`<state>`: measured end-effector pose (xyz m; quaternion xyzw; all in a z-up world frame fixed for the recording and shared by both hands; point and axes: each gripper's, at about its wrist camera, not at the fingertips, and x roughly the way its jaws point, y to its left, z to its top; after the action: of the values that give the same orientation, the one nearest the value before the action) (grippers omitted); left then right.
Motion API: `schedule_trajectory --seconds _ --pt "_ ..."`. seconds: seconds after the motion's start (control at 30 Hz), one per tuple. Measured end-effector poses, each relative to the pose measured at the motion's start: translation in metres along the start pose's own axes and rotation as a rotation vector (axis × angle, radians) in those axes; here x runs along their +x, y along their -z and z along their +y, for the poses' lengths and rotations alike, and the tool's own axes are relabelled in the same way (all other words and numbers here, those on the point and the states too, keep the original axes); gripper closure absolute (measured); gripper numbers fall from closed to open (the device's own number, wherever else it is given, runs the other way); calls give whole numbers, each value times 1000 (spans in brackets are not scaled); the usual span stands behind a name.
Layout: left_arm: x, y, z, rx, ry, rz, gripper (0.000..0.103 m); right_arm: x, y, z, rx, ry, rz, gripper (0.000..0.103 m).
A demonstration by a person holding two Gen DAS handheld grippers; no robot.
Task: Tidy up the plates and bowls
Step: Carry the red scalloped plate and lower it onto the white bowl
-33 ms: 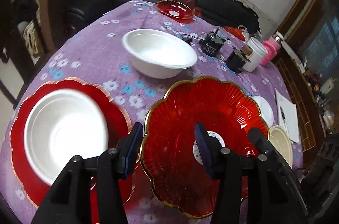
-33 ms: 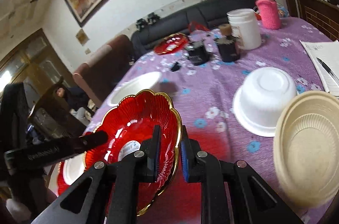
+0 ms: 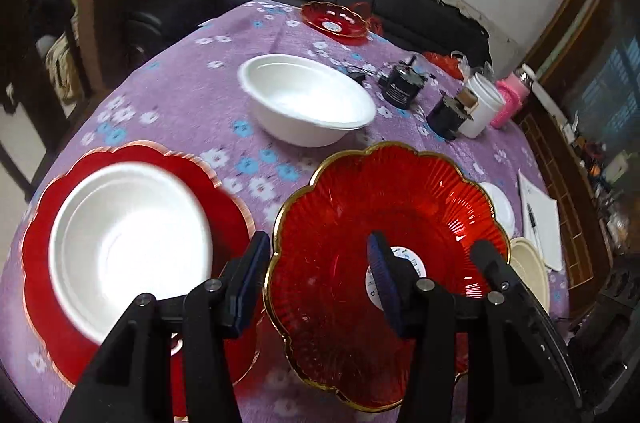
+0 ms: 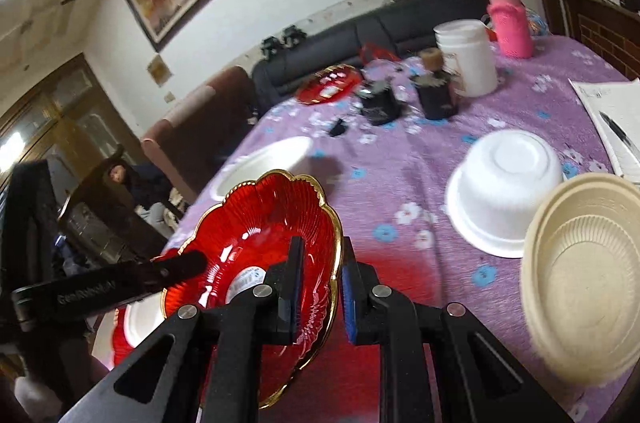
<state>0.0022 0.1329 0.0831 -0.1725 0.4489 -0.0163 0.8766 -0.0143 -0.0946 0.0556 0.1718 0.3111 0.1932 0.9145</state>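
Observation:
A red glass bowl point(image 3: 380, 199) with a scalloped gold rim hangs tilted above the purple flowered tablecloth point(image 3: 180, 91). My right gripper point(image 4: 320, 283) is shut on its rim, one pad inside the red glass bowl point(image 4: 256, 219) and one outside. My left gripper point(image 3: 318, 269) straddles the opposite rim with its jaws apart: one finger is inside the bowl, the other just outside, and they do not pinch it. To the left a white bowl point(image 3: 128, 243) sits in a red plate point(image 3: 228, 199). Another white bowl point(image 3: 308, 99) stands beyond.
An upturned white bowl point(image 4: 508, 179) and a beige bowl point(image 4: 588, 263) lie at the right. Farther back are a small red dish point(image 3: 336, 17), two black jars point(image 4: 436, 95), a white tub point(image 4: 468, 59) and a pink bottle point(image 4: 508, 23). A notebook with a pen point(image 4: 616, 127) lies at the right edge.

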Motion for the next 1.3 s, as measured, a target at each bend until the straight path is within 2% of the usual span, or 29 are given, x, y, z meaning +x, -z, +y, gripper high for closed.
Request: schedule_trajectory --seconds 0.17,0.37,0.57,0.7,0.97,1.3 --pt "-30 7 32 -59 17 -45 53 -10 11 37 -42 -31 -3 85" --pt "-65 13 85 -143 31 -106 53 9 23 81 -66 -68 86 85" --pt "-63 14 130 -196 -29 -95 50 38 35 132 -146 -69 161 85" --pt "-54 14 162 -255 -32 -75 50 59 43 150 -181 -45 208 85" --pt "-46 -3 178 -255 -29 -84 50 100 43 150 -145 -3 296 85" --pt "-44 -18 180 -235 -31 -122 48 123 44 155 -152 34 324 79"
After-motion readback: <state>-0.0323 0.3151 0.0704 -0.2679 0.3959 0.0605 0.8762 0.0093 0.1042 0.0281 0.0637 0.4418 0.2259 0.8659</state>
